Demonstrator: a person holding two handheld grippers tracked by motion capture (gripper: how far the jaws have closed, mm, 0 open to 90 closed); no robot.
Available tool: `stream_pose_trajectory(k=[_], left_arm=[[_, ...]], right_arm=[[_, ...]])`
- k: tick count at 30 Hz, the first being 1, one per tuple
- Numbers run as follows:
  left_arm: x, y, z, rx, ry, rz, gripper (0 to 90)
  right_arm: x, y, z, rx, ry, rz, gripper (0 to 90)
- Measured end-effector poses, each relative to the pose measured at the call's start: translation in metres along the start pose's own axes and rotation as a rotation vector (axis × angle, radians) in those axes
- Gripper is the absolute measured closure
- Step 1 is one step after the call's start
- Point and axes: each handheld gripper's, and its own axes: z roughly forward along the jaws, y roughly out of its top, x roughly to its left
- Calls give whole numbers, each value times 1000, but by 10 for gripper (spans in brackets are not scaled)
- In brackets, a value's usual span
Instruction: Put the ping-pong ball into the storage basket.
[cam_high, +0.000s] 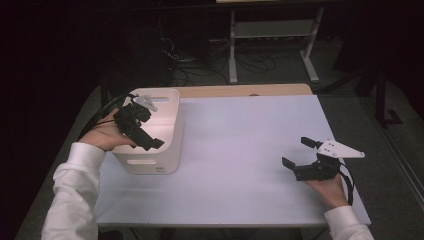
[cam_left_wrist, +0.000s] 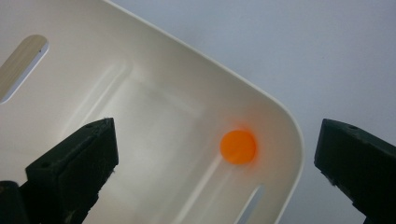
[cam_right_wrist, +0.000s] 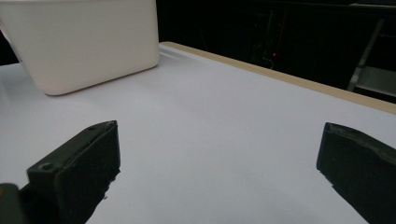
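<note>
Table's (cam_high: 240, 150) got a plain white top with a strip of bare wood showing along the far edge. Only thing sitting straight on it is a cream plastic bin (cam_high: 162, 145) with slot handles, parked over at the left side, and the right gripper (cam_high: 299, 153) hangs low over the right part

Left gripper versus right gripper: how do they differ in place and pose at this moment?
The left gripper hangs over the white bin, angled down into it, with an orange ball on the bin floor below its jaws. The right gripper sits low over the bare white table, pointing roughly level across it towards the bin, with nothing in front of its jaws. Both have open, empty jaws.
</note>
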Motion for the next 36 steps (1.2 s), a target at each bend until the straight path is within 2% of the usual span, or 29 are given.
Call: stream_pose_trajectory(k=[3,5,7,10,22,27,36], left_arm=[[-4,-1,3,1,-3,17,0],[-6,-2,4,-16,-8,17,0],[-7,-3,4,-42,-13,4,0],[-8,-4,3,-66,-14,6,0],[-12,-11,5,-122,-20,-9,0],[-14,-18,7,-171,-21,-12,0],[-16,-27,7,-248,-10,-52,0]], right_arm=[[0,0,-1,0,-2,6,0],[0,0,-1,-2,-2,3,0],[1,0,0,-1,-1,0,0],[0,0,-1,-3,-1,0,0],[1,0,-2,2,-1,16,0],[0,1,-3,-8,-5,5,0],[1,1,-3,-9,-8,6,0]])
